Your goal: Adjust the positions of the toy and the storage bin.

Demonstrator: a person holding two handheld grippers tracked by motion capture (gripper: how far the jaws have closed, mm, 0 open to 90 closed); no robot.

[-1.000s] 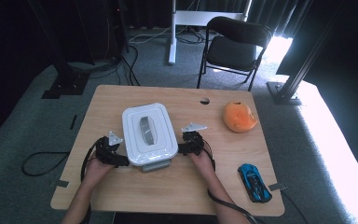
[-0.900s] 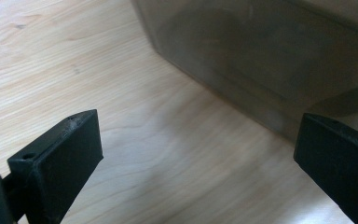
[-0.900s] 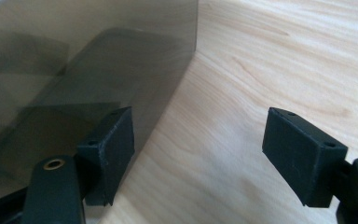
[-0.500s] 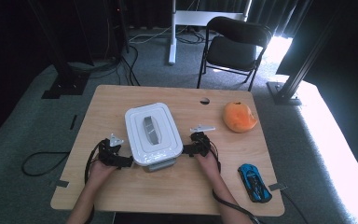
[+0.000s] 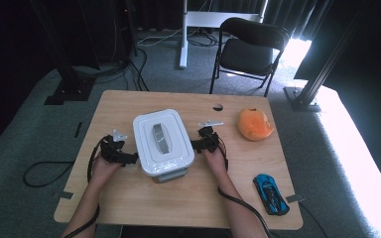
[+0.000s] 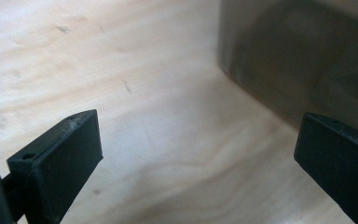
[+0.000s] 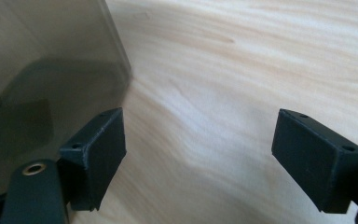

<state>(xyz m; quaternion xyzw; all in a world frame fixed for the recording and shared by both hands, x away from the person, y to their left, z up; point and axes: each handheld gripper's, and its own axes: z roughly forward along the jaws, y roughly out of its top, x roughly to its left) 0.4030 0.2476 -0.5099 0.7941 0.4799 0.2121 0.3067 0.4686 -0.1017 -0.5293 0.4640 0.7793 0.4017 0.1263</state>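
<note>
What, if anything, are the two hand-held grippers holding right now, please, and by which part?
Nothing is held. The left hand-held gripper and right hand-held gripper both stand open over bare table, beside the white lidded box.

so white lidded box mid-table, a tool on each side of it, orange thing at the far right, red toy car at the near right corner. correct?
One thing is off: the toy car is blue, not red, as the high view shows. The rest holds: the white lidded box sits mid-table with the left tool and the right tool on either side, and the orange thing lies at the far right.
</note>
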